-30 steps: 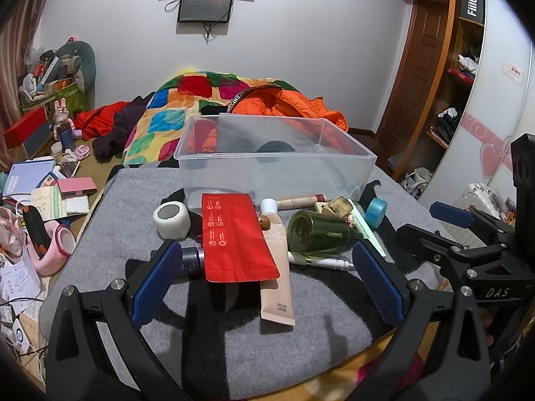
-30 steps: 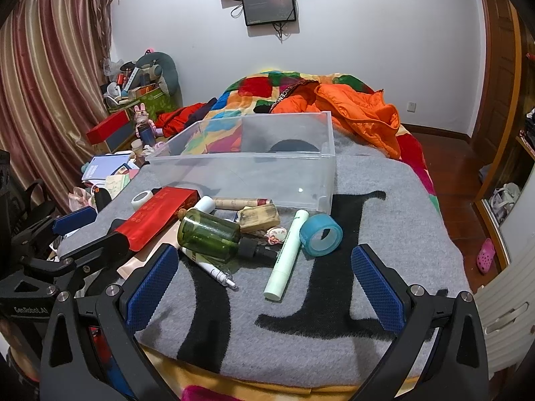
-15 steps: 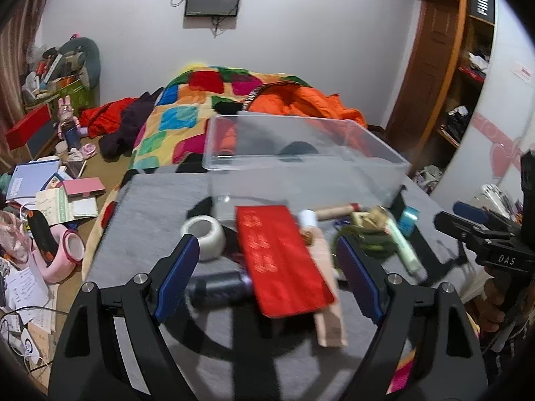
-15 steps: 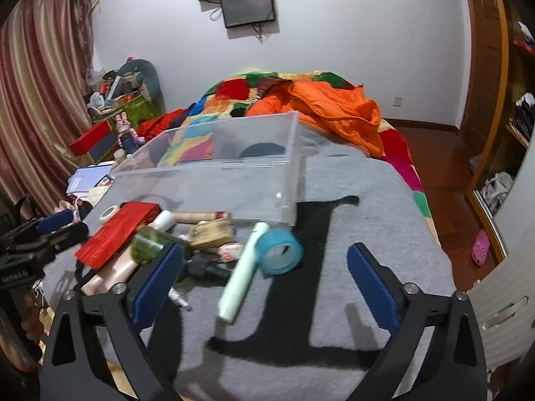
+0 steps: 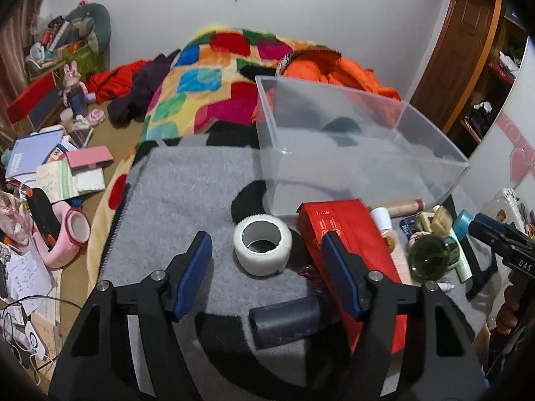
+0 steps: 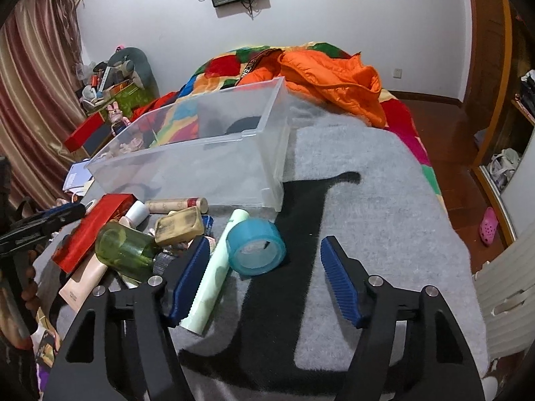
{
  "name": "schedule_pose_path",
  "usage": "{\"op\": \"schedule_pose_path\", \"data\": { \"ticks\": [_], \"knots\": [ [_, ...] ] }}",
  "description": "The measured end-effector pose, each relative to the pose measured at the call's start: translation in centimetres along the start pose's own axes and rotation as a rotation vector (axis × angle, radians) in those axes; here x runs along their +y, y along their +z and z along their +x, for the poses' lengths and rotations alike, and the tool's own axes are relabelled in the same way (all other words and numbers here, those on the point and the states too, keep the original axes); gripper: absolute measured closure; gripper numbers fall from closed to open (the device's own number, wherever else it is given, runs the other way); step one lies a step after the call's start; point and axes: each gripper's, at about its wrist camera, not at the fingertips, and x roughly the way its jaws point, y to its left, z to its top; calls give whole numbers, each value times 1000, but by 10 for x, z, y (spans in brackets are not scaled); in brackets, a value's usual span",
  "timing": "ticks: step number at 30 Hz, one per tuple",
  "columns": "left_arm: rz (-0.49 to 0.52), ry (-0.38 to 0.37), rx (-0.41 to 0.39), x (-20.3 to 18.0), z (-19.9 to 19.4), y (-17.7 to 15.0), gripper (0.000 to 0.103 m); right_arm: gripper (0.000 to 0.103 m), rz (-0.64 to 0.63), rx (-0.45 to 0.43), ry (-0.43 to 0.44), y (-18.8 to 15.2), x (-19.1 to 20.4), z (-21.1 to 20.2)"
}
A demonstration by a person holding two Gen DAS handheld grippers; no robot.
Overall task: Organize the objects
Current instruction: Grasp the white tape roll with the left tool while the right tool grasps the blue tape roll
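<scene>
Fuzzy white tape roll (image 5: 262, 249), glossy blue tape roll (image 6: 256, 245), clear plastic bin (image 6: 207, 157), both grippers' ribbed fingers spread

The tape roll (image 5: 262, 250) lies before the bin (image 5: 351, 153), left of the pouch (image 5: 347, 230).

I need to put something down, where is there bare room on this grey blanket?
Free: the grey blanket right of the clear bin and blue tape roll; also left of the white tape roll. Crowded: the strip in front of the bin, around the red packet and green bottle.
</scene>
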Motion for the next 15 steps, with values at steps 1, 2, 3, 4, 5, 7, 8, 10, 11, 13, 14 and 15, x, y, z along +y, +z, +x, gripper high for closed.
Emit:
{"op": "schedule_pose_path", "data": {
  "ticks": [1, 2, 3, 4, 5, 7, 8, 10, 11, 13, 14, 15],
  "knots": [
    [-4, -4, 7, 2, 3, 1, 35, 39, -3, 2, 3, 1, 1, 2],
    [-12, -11, 12, 3, 4, 2, 35, 42, -6, 3, 3, 2, 2, 4],
    [-27, -23, 20, 7, 7, 4, 35, 46, -8, 5, 4, 2, 3, 5],
    [-33, -26, 23, 8, 8, 5, 37, 48, -12, 9, 7, 3, 4, 7],
    [-38, -26, 26, 10, 9, 7, 38, 53, -13, 16, 13, 3, 4, 10],
    [-47, -31, 32, 12, 11, 8, 41, 57, -10, 30, 23, 3, 5, 14],
    [-51, -35, 33, 13, 11, 9, 44, 59, -7, 37, 29, 3, 5, 16],
    [-62, -33, 48, 17, 15, 9, 49, 62, -2, 46, 38, 2, 4, 18],
    [-69, -38, 54, 18, 17, 9, 49, 64, 2, 50, 41, 1, 3, 20],
    [-80, -61, 68, 20, 19, 8, 50, 65, 5, 50, 43, 0, 2, 21],
    [-70, -55, 62, 18, 18, 8, 52, 65, 7, 48, 45, 1, 2, 20],
    [-59, -52, 58, 15, 17, 8, 57, 65, 6, 47, 46, 0, 3, 20]
  ]
}}
